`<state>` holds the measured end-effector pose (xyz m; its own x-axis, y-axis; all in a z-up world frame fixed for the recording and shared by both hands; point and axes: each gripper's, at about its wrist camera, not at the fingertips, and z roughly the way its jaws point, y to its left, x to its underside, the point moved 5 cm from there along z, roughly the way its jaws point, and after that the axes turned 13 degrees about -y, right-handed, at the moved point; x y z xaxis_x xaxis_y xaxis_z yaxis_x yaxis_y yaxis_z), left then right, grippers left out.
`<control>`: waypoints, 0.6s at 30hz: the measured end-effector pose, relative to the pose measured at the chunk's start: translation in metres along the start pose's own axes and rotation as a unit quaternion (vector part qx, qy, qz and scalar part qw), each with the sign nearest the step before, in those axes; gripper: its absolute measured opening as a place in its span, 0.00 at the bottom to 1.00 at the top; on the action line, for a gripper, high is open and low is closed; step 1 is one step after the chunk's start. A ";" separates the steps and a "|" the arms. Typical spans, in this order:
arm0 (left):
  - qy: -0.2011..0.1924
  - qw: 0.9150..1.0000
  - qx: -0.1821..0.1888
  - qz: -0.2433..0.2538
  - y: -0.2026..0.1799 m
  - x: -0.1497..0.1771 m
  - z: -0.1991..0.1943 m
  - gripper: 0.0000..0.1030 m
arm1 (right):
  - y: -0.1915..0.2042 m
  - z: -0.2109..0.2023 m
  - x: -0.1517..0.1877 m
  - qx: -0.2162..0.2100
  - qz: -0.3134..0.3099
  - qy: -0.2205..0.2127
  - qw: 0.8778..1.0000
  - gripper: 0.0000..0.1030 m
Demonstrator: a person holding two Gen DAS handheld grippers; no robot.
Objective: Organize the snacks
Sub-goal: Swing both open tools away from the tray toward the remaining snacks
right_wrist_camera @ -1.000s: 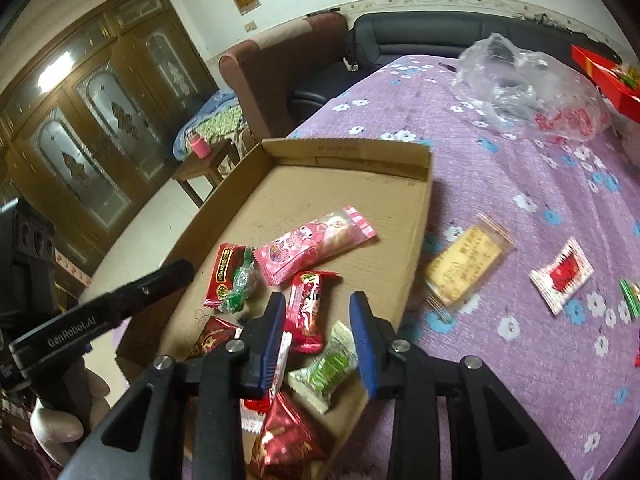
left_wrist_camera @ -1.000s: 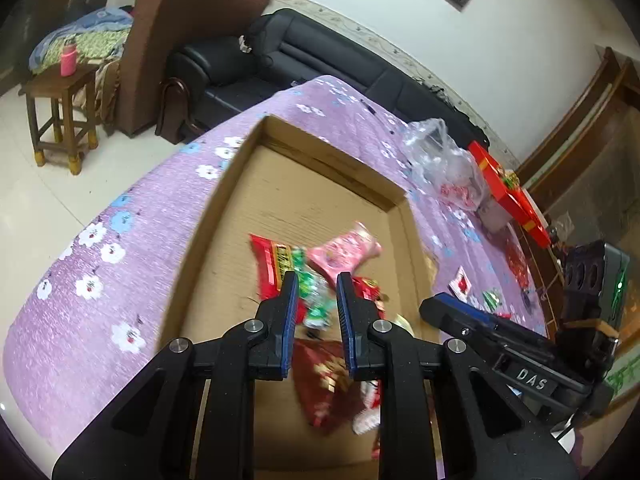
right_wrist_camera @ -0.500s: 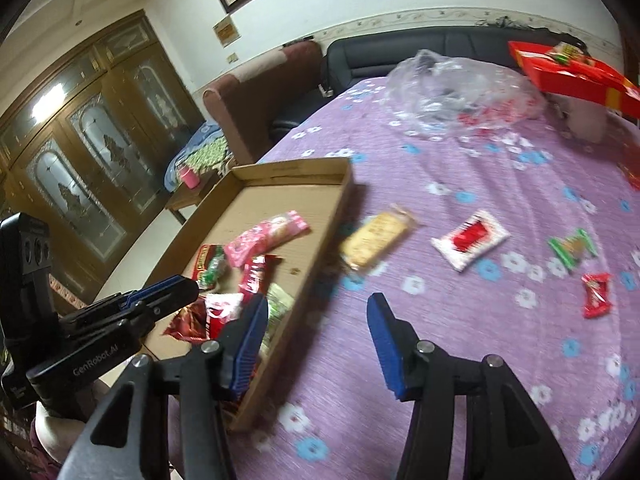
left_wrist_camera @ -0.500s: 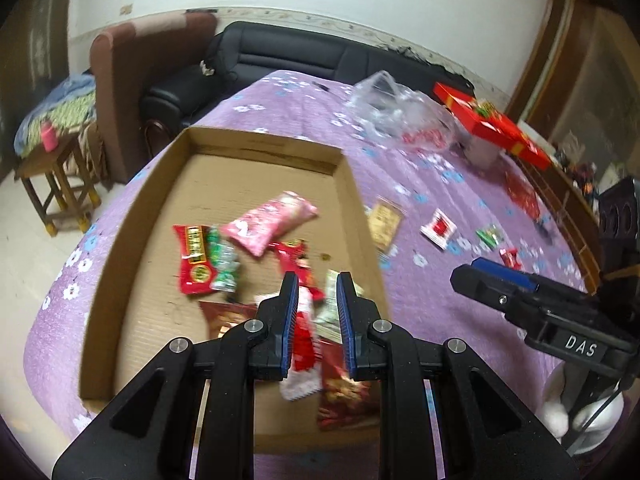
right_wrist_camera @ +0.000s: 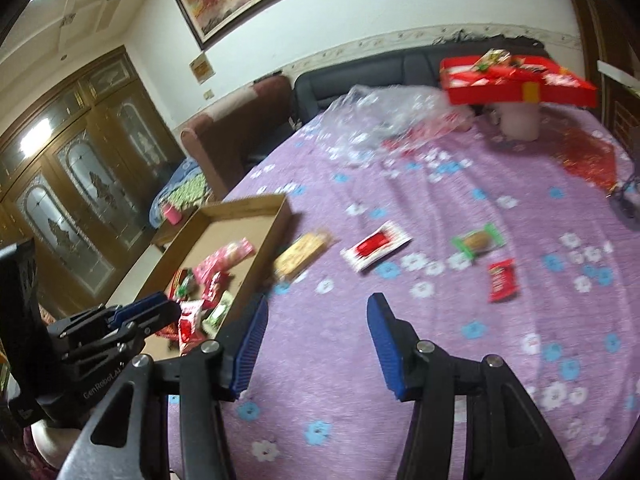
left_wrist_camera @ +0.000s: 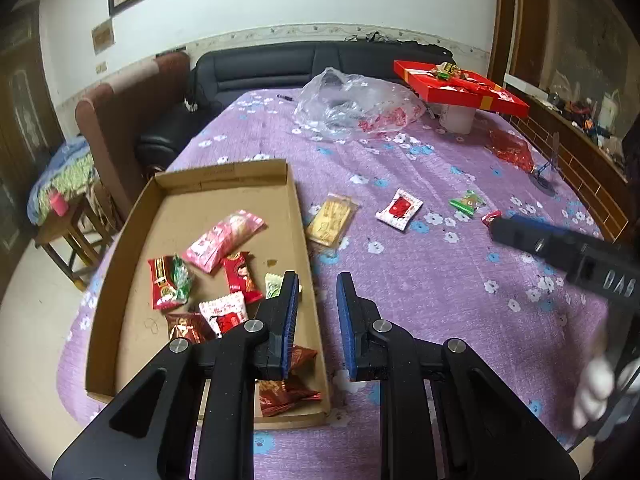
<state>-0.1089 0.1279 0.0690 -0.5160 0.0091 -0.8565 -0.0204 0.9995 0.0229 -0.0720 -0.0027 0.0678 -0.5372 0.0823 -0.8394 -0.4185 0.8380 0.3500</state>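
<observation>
A shallow cardboard tray [left_wrist_camera: 132,220] [right_wrist_camera: 276,220] on the purple flowered tablecloth holds several wrapped snacks, among them a pink packet [left_wrist_camera: 224,240]. Loose on the cloth to its right lie a tan biscuit pack [left_wrist_camera: 332,220] [right_wrist_camera: 302,254], a white and red sachet [left_wrist_camera: 399,209] [right_wrist_camera: 374,246], a green-ended candy [left_wrist_camera: 466,201] [right_wrist_camera: 476,240] and a small red packet [right_wrist_camera: 502,280]. My left gripper [left_wrist_camera: 317,300] is open and empty above the tray's right rim. My right gripper [right_wrist_camera: 314,316] is wide open and empty above bare cloth, short of the loose snacks.
A crumpled clear plastic bag [left_wrist_camera: 352,104] and a red box [left_wrist_camera: 460,86] on a white cup stand at the far end. A red foil wrapper [left_wrist_camera: 512,152] lies at the far right. A sofa and an armchair stand beyond the table.
Both grippers have swung right, away from the tray's inside toward the loose snacks. The right gripper has opened wider. The left gripper's gap has widened a little.
</observation>
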 end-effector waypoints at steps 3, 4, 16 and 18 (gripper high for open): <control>-0.001 1.000 -0.005 0.014 -0.008 -0.004 -0.001 0.17 | -0.011 -0.015 -0.014 0.011 0.000 -0.019 1.000 0.53; -0.001 1.000 -0.005 0.017 -0.010 -0.004 -0.002 0.17 | -0.014 -0.020 -0.019 0.015 0.000 -0.025 1.000 0.53; -0.005 0.999 -0.010 0.042 -0.028 -0.013 -0.001 0.17 | -0.038 -0.058 -0.066 0.047 -0.020 -0.079 0.996 0.62; -0.005 0.999 -0.010 0.045 -0.029 -0.014 -0.001 0.17 | -0.038 -0.062 -0.070 0.050 -0.023 -0.082 0.995 0.63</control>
<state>-0.1019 0.0984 0.0803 -0.5086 0.0985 -0.8554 0.0079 0.9939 0.1097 -0.0637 -0.0737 0.1385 -0.3888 0.1226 -0.9131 -0.3605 0.8918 0.2732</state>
